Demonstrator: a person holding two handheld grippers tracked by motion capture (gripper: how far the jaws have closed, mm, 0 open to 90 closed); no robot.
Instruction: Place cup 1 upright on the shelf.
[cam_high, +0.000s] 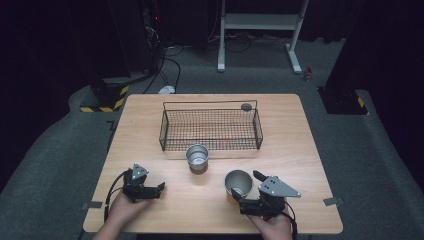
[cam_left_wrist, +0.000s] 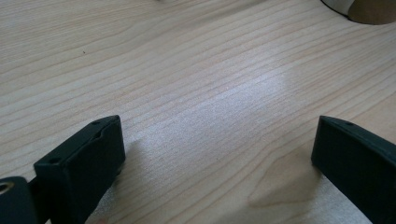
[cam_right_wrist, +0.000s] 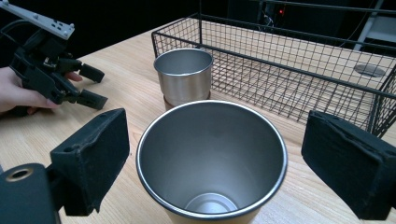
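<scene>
I see two silver steel cups (cam_right_wrist: 211, 163) (cam_right_wrist: 183, 74), a black wire-grid basket (cam_high: 210, 129), a pale wood-grain table (cam_high: 150, 145), and black grippers (cam_high: 248, 197) (cam_high: 161, 189).

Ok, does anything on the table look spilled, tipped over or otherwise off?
Nothing stands out. Both steel cups stand upright and look empty: the near cup between the open jaws of the right gripper, the far cup in front of the wire basket. The basket sits flat on the table. Nothing looks spilled.
</scene>
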